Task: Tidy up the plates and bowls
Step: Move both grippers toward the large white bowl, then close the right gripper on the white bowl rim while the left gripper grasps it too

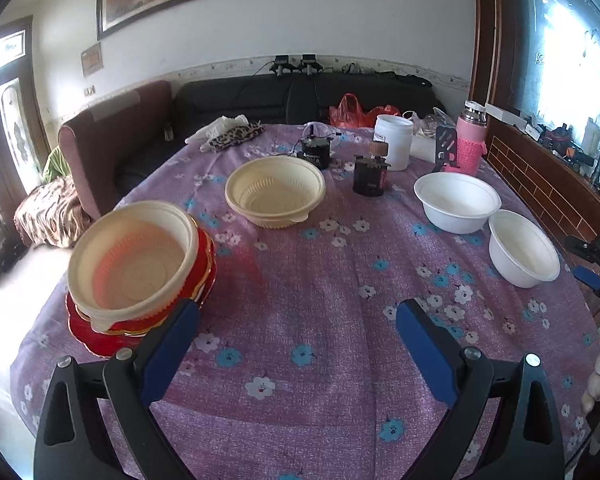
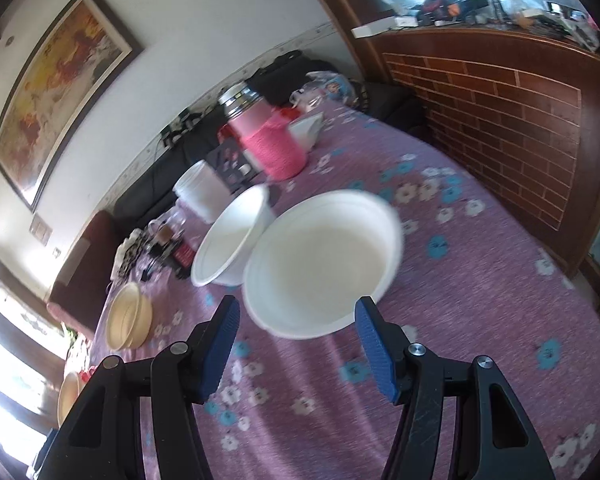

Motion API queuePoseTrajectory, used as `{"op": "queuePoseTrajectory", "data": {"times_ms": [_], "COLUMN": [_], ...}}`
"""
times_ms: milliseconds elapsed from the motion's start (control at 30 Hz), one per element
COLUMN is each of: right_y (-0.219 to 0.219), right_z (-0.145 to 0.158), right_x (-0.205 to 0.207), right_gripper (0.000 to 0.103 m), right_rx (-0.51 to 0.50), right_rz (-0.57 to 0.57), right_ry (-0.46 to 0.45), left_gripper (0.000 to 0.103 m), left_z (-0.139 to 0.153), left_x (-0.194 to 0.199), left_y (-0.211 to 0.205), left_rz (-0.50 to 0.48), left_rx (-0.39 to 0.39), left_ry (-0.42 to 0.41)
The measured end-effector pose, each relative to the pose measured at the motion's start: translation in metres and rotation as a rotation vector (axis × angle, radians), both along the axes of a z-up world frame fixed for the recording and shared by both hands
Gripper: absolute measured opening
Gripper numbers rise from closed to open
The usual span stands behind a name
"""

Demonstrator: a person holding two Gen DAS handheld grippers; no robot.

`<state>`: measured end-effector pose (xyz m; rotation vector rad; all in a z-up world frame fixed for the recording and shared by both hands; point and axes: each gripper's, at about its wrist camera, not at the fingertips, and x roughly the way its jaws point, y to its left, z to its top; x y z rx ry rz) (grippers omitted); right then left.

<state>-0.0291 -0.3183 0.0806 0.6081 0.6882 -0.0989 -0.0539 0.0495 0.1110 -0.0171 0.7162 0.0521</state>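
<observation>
While both claws hang over the counter (image 1: 300, 300), which wears a purple cloth with flowers, neither one grips anything. The left claw (image 1: 298, 322) is released, its blue pads spread wide above bare cloth. Just beyond its left pad sits a cream bowl (image 1: 134, 258) stacked on red plates (image 1: 96, 336), near the counter's left edge. A second cream bowl (image 1: 275, 191) stands alone farther back, toward the middle. To the right, two white bowls sit side by side, so close that I cannot tell whether they touch: the far bowl (image 1: 457, 201) and the near bowl (image 1: 523, 254). The right claw (image 2: 296, 340) is also released, pads apart, with the near bowl's closest rim just ahead of its fingertips, not between them. That view is blurred. Behind the white bowls stand a pink flask (image 1: 471, 138), a white jar (image 1: 393, 141) and a small dark jar (image 1: 371, 174) with a cork-coloured cap. A sofa (image 1: 300, 96) runs along the wall beyond the counter.
</observation>
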Motion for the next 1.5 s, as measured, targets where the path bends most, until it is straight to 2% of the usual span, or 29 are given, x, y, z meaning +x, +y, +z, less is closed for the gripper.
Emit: {"op": "queuePoseTrajectory", "data": {"times_ms": [100,333,467,500,533,567,700,1000,1300,1400,1433,1467,1500], "right_y": [-0.016,-0.031,-0.032,-0.032,-0.032,-0.033,-0.030,-0.004,0.029,0.034,0.036,0.041,0.043], "right_z": [-0.004,-0.033,-0.049,-0.053,-0.056,-0.058,-0.062,-0.063,-0.070,-0.072,-0.072,-0.071,-0.070], "right_x": [0.010,0.051,0.070,0.074,0.078,0.078,0.068,0.036,0.014,0.012,0.011,0.009,0.009], "right_gripper": [0.069,0.069,0.067,0.050,0.025,0.018,0.010,0.010,0.010,0.010,0.010,0.010,0.010], "right_rx": [-0.033,-0.079,0.001,0.020,0.022,0.024,0.112,0.229,0.193,0.195,0.194,0.192,0.193], "right_rz": [-0.056,-0.088,-0.039,-0.022,-0.004,-0.003,0.070,0.266,0.346,0.358,0.363,0.371,0.377], "right_ry": [0.030,0.150,0.199,0.210,0.238,0.244,0.232,0.258,0.292,0.291,0.289,0.285,0.282], "left_gripper": [0.099,0.099,0.099,0.099,0.099,0.099,0.098,0.098,0.098,0.097,0.094,0.072,0.041], "left_z": [-0.002,-0.006,-0.009,-0.010,-0.011,-0.012,-0.014,-0.033,-0.074,-0.080,-0.080,-0.080,-0.081], "left_x": [0.002,0.002,0.004,0.006,0.007,0.009,0.017,0.052,0.086,0.087,0.087,0.086,0.087], "left_y": [-0.001,-0.012,-0.014,-0.014,-0.015,-0.016,-0.020,-0.055,-0.089,-0.092,-0.093,-0.094,-0.096], "left_rz": [-0.007,-0.040,-0.059,-0.065,-0.075,-0.083,-0.124,-0.220,-0.244,-0.248,-0.259,-0.270,-0.278], "left_rx": [-0.018,-0.017,-0.047,-0.056,-0.072,-0.085,-0.138,-0.240,-0.261,-0.268,-0.270,-0.266,-0.257], "left_ry": [0.014,0.032,0.055,0.062,0.074,0.081,0.105,0.214,0.337,0.344,0.340,0.337,0.345]}}
